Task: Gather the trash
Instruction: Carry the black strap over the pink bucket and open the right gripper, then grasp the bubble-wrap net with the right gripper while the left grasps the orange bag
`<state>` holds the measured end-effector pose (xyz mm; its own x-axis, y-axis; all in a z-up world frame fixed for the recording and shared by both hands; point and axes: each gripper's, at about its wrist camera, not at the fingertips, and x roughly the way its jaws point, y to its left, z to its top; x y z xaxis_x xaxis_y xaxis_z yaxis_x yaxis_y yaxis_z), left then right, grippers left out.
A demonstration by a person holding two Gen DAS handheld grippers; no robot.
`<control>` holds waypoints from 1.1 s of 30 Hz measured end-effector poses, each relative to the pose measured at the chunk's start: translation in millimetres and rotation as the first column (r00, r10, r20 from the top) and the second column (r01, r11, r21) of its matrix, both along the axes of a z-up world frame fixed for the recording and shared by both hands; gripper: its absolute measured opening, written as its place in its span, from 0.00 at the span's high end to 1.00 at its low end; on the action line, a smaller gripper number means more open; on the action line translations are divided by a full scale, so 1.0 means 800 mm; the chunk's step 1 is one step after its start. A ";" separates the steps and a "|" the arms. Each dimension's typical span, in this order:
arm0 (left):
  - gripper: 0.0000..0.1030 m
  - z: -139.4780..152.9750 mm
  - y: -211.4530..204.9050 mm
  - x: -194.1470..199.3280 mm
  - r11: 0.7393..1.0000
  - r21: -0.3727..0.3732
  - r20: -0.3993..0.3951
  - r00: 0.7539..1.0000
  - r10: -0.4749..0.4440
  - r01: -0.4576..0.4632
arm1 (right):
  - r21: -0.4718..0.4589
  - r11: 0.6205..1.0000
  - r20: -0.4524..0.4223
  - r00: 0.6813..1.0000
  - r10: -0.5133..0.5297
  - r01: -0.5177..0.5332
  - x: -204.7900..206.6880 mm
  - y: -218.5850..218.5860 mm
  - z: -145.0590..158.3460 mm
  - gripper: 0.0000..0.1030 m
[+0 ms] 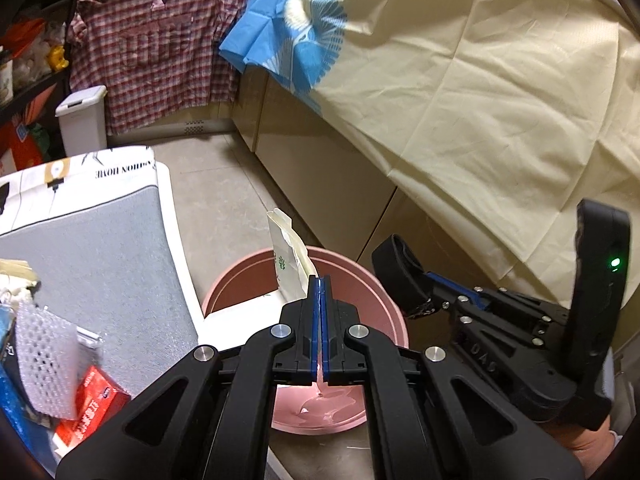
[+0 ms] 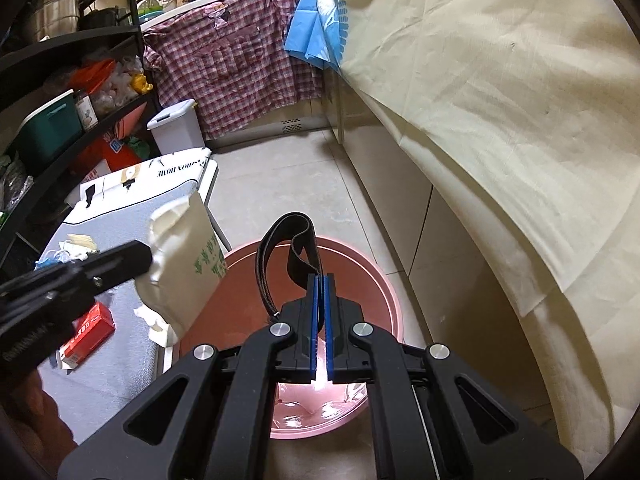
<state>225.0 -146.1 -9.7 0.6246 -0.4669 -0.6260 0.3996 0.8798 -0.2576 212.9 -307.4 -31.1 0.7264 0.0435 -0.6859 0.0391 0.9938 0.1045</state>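
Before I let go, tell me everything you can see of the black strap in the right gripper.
The black strap is a flat band, leather-like, with stitching along its edges. It curls up into a loop above the right gripper, whose blue pads are shut on one end; the other end hangs down beside the left jaw. It hangs over the open pink bucket, touching nothing else visible. The left wrist view also shows it as a dark loop.

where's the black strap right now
The black strap is pinched in the right gripper, looped above the pink bucket, just right of the white paper bag that the left gripper holds.
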 end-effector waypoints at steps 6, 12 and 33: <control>1.00 -0.014 -0.003 0.008 1.000 0.013 -0.018 1.000 -0.001 0.001 | -0.009 1.000 -0.009 1.000 0.003 -0.003 0.004 0.003 -0.004 0.97; 0.99 -0.020 -0.001 0.013 1.000 0.016 -0.038 0.999 0.004 -0.003 | -0.026 1.000 -0.017 1.000 -0.005 0.004 0.006 0.006 -0.005 0.92; 0.89 0.066 0.103 -0.057 0.995 0.072 0.082 0.995 0.056 -0.062 | -0.062 0.998 0.088 0.996 0.014 -0.009 -0.022 0.019 0.017 0.60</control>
<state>179.3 -64.0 42.7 0.6993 -0.3814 -0.6046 0.3626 0.9181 -0.1598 195.7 -292.6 -17.3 0.7838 0.0125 -0.6209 0.0207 0.9987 0.0462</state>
